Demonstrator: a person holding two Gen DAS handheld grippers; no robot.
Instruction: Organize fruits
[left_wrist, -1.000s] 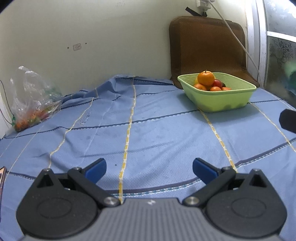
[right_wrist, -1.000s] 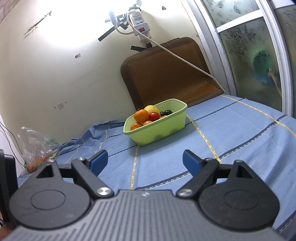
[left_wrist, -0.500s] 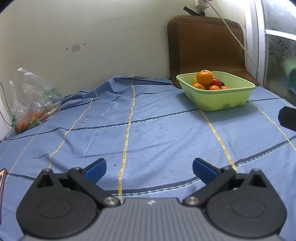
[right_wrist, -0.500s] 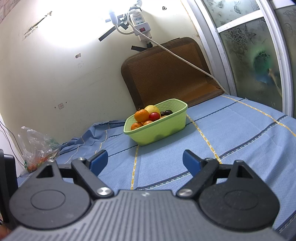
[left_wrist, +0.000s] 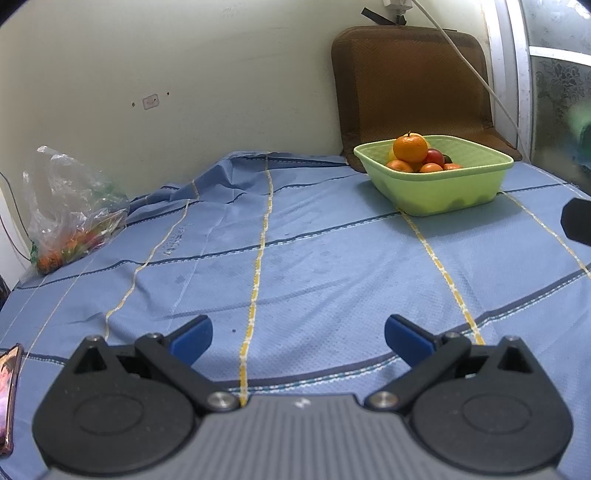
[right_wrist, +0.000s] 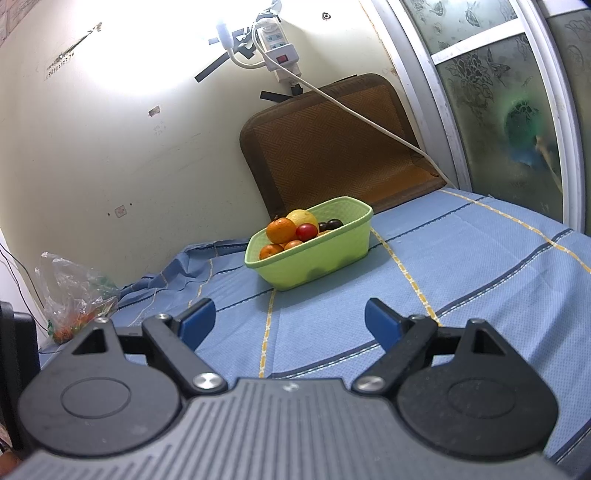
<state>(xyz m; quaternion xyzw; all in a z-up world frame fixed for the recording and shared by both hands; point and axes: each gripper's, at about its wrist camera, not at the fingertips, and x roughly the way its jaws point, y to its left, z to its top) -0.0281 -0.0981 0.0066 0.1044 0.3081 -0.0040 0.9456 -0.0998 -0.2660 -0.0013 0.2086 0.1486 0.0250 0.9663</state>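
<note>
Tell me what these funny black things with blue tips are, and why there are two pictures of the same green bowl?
Those are two grabbing tools, like big tweezers, and a person holds one in each hand. Each tool carries a small camera looking out along its two blue-tipped fingers, so each tool gives one picture. One picture comes from the left gripper, the other from the right gripper. Both are open and hold nothing. They look across a blue striped cloth at the same green basket, which is full of oranges, a yellow fruit, and small red and dark fruits. Far off by the wall lies a clear plastic bag with more fruit inside. A brown mat leans on the wall behind the basket.
</note>
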